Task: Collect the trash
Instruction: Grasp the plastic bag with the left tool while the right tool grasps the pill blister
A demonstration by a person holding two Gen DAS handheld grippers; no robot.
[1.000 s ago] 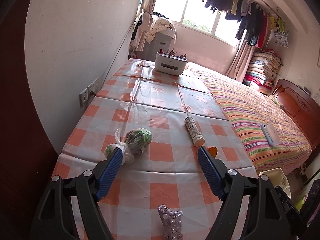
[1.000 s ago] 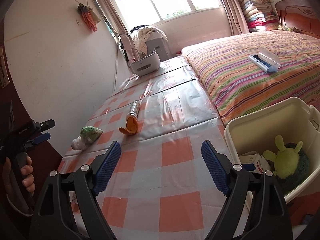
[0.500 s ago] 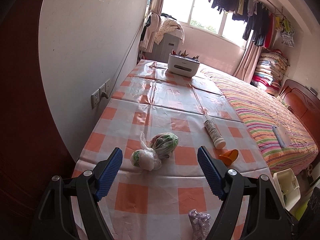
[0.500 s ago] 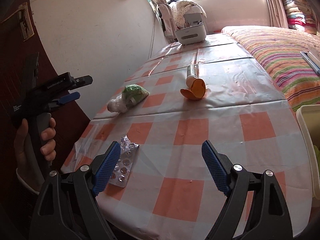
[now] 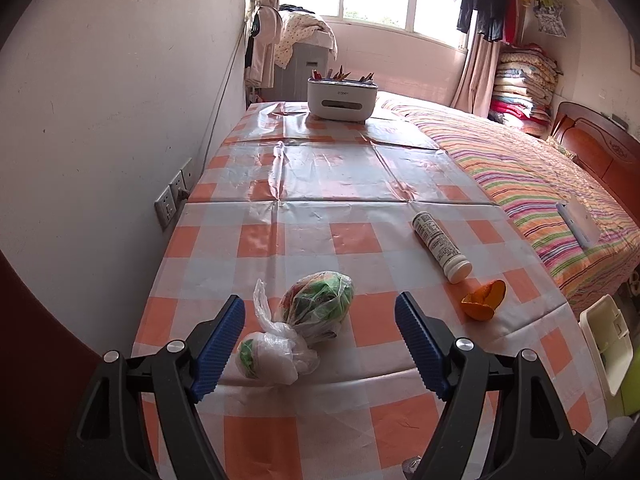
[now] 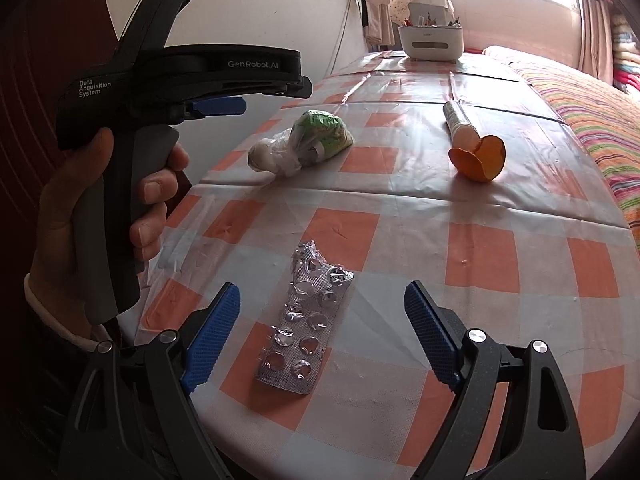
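Observation:
A knotted plastic bag of green scraps lies on the checked table between the open fingers of my left gripper; it also shows in the right wrist view. An empty silver pill blister lies between the open fingers of my right gripper. An orange peel and a white tube lie farther right; they also show in the left wrist view as the peel and the tube. The left gripper's body, hand-held, shows at the left of the right wrist view.
A white organiser box stands at the table's far end. A striped bed runs along the right side. A cream bin stands at the table's right corner. Wall sockets are on the left wall.
Both grippers moved closer to the table and swung left. The bag now sits between the left fingers, and the blister pack sits between the right fingers. Both stayed open.

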